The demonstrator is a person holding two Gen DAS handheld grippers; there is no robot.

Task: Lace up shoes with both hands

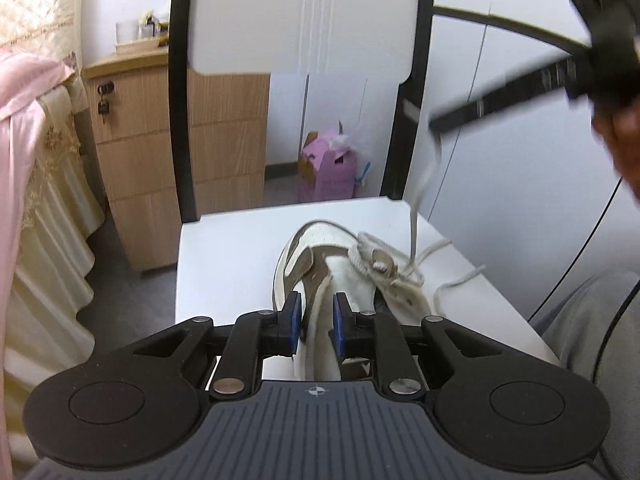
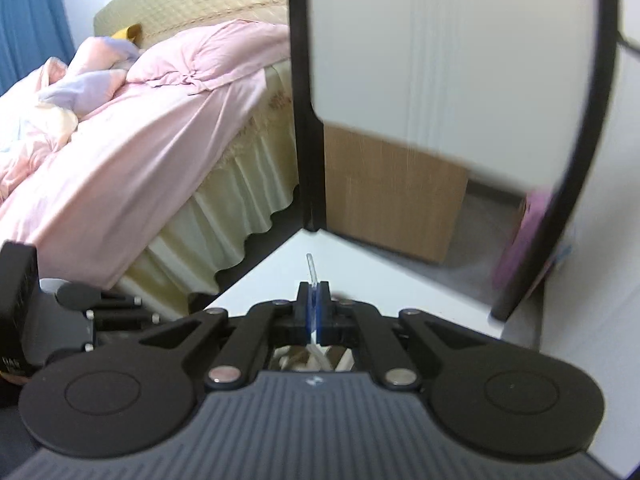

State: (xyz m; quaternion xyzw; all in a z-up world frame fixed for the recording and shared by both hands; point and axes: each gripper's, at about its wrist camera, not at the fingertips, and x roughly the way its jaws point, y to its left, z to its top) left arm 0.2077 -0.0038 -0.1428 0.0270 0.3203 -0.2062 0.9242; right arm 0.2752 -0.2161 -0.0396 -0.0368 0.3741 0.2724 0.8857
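Observation:
A white and brown shoe [image 1: 340, 264] lies on the white chair seat [image 1: 224, 264], toe pointing away from me. My left gripper [image 1: 317, 316] hovers at its near end with the blue pads [image 1: 295, 316] a little apart, the shoe's brown-edged collar showing between them; I cannot see them pressing on it. My right gripper [image 1: 434, 124] is raised at the upper right, blurred, and a white lace [image 1: 414, 216] runs from it down to the eyelets. In the right wrist view that gripper [image 2: 314, 300] is shut on the lace, whose clear tip [image 2: 310, 266] sticks out beyond the pads.
The chair's black-framed back [image 1: 180, 120] stands behind the seat. A wooden cabinet [image 1: 136, 152] and a pink box [image 1: 330, 172] are on the floor beyond. A bed with a pink quilt [image 2: 132, 132] lies to the left. A person's grey-clad leg [image 1: 592, 320] is at the right.

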